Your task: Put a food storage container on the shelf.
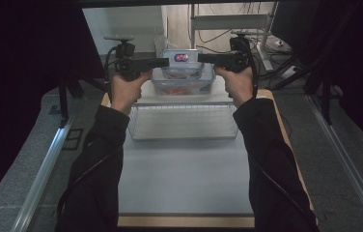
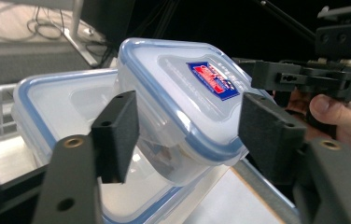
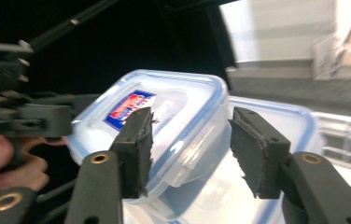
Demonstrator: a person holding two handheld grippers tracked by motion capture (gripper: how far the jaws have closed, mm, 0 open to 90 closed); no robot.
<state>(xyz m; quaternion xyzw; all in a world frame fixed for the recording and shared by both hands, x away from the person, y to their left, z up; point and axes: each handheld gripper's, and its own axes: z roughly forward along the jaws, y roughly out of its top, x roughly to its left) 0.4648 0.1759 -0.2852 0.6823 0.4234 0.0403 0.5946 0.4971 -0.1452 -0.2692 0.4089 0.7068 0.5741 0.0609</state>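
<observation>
A small clear container point(image 1: 182, 60) with a blue-sealed lid and a red and blue label lies tilted on top of a larger clear container point(image 1: 182, 86) of the same kind. My left gripper point(image 1: 162, 62) comes at it from the left and my right gripper point(image 1: 202, 58) from the right. In the left gripper view the small container point(image 2: 187, 93) has a corner between the jaws of the left gripper point(image 2: 192, 133), and the pads stand clear of it. In the right gripper view the right gripper point(image 3: 197, 149) straddles the opposite side of the small container point(image 3: 173, 116), with a gap at the right pad point(image 3: 257, 154).
A white wire basket point(image 1: 184, 121) sits just in front of the containers on the white table mat point(image 1: 184, 174). The table's wooden edge point(image 1: 184, 221) runs along the front. Dark curtains flank both sides, and desk legs and cables point(image 1: 228, 29) lie behind.
</observation>
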